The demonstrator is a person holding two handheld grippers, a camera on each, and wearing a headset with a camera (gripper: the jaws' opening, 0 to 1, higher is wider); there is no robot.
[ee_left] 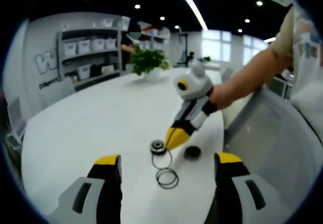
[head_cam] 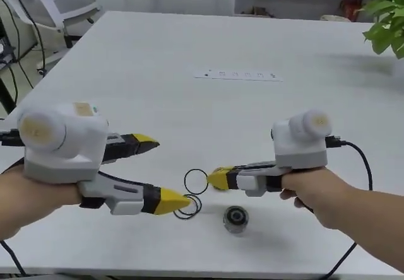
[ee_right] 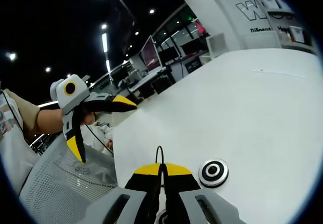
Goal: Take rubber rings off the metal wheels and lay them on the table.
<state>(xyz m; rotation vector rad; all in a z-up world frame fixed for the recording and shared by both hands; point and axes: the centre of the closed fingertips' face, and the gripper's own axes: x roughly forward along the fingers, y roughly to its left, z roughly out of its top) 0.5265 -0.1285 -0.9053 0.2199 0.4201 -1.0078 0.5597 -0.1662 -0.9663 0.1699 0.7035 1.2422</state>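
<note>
Rubber ring [head_cam: 196, 169]: thin black loop, clamped between the closed tips of the right gripper [head_cam: 218, 178]; whether it clears the white table [head_cam: 208, 103] is unclear. Two loose rings [head_cam: 188, 207] lie overlapped beside it, with a metal wheel [head_cam: 235, 218] near. Left gripper [head_cam: 161, 172]: jaws wide apart, empty; its view shows a second wheel [ee_left: 158, 146], which the right tips hide from the head view.

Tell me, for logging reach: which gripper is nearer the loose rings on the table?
Left. The left gripper has one jaw tip at the loose rings; the right gripper, holding another ring, sits beyond.
</note>
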